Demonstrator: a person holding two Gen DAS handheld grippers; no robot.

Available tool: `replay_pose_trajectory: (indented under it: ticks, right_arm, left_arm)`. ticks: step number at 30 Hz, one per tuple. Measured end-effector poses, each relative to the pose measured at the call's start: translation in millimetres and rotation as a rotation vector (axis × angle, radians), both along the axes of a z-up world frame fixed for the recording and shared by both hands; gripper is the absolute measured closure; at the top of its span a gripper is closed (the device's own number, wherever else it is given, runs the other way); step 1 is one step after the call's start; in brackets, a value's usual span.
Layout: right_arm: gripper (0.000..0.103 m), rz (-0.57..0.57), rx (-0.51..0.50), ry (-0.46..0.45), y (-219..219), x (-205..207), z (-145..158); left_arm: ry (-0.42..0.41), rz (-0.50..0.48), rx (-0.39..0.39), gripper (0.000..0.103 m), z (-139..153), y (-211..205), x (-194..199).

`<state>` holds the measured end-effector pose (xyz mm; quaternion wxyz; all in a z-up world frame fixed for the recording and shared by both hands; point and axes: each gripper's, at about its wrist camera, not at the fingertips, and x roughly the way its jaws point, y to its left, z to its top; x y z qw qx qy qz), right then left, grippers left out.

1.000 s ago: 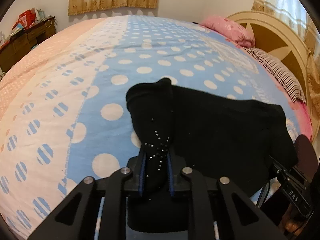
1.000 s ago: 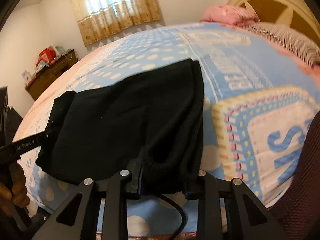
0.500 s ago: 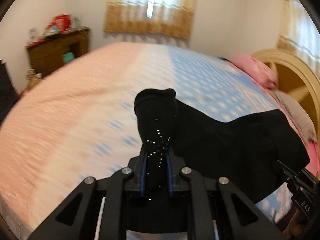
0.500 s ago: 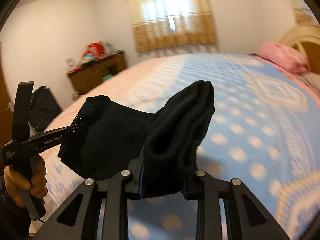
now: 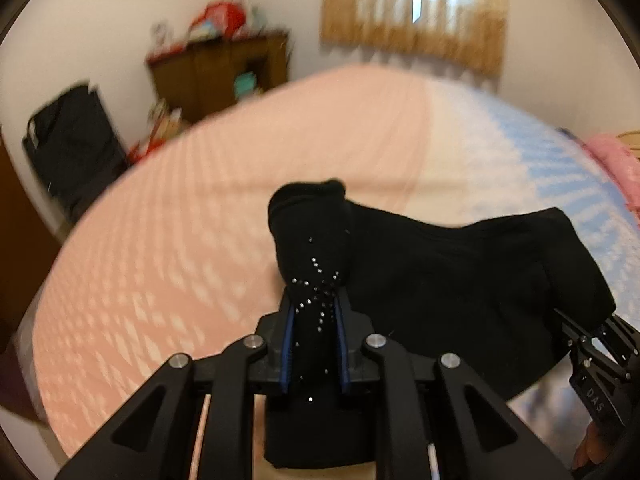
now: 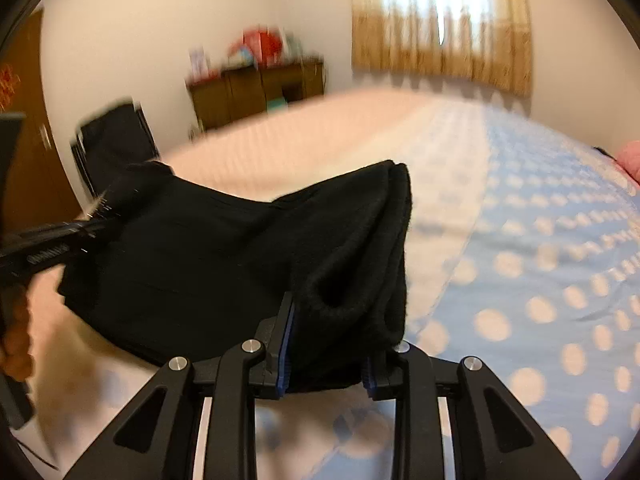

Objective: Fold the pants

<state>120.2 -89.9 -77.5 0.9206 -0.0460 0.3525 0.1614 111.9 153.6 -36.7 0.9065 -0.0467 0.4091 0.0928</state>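
Note:
The black pants [image 5: 460,280] hang folded between both grippers, lifted above the bed. My left gripper [image 5: 314,344] is shut on one bunched end, which carries small rhinestone studs [image 5: 316,292]. My right gripper [image 6: 326,356] is shut on the other thick bunched end [image 6: 360,248]. The right gripper [image 5: 596,364] shows at the lower right of the left wrist view. The left gripper [image 6: 52,248] shows at the left edge of the right wrist view, with the hand that holds it below. The cloth sags between them.
The bed [image 5: 180,260] has a pink and blue dotted cover [image 6: 540,260]. A brown cabinet [image 5: 220,72] with clutter on top stands at the far wall, a black bag [image 5: 72,148] beside it. A curtained window [image 6: 440,20] is behind. A pink pillow [image 5: 616,160] lies at the right.
Both grippers have lifted the pants off the bed and swung left, toward the pink side of the cover and the cabinet. Both grips stay shut.

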Motion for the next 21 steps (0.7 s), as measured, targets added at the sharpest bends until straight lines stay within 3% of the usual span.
replay_pose_trajectory:
  ticks: [1, 2, 3, 5, 6, 8, 12, 14, 16, 17, 18, 21]
  right_arm:
    - [0.072, -0.009, -0.009, 0.043, 0, 9, -8]
    - [0.07, -0.012, 0.011, 0.068, -3, 14, -11]
    - [0.065, -0.01, 0.04, 0.079, -9, 16, -10]
    - [0.053, 0.006, 0.023, 0.078, -15, 15, -12]
    - [0.047, 0.008, 0.011, 0.065, -18, 13, -12]
    - [0.045, -0.001, 0.028, 0.061, -25, 9, -10]
    - [0.045, -0.072, 0.17, 0.032, -55, -11, 11]
    - [0.045, -0.143, 0.227, -0.024, -69, -25, 22]
    - [0.057, -0.21, 0.234, -0.054, -73, -34, 27]
    - [0.084, -0.226, 0.217, -0.051, -72, -39, 28]
    - [0.094, -0.22, 0.197, -0.034, -67, -42, 26]
    - [0.094, -0.183, 0.183, -0.045, -50, -46, 25]
  left_arm:
    - [0.015, 0.012, -0.026, 0.071, -7, 6, 0]
    - [0.018, 0.03, -0.049, 0.054, -11, 12, 0]
    - [0.015, 0.075, -0.064, 0.028, -12, 21, -3]
    - [0.013, 0.149, -0.078, 0.007, -10, 36, -11]
    - [0.007, 0.171, -0.108, 0.006, -10, 47, -16]
    - [0.004, 0.182, -0.14, 0.006, -7, 56, -24]
    - [-0.017, 0.281, -0.035, 0.007, 3, 68, -46]
    - [-0.04, 0.293, -0.04, 0.007, 7, 68, -58]
    - [-0.064, 0.281, -0.018, 0.008, 9, 56, -64]
    - [-0.074, 0.258, 0.006, 0.009, 10, 49, -64]
    - [-0.085, 0.235, 0.031, 0.009, 10, 43, -61]
    - [-0.112, 0.143, 0.099, 0.009, 13, 14, -57]
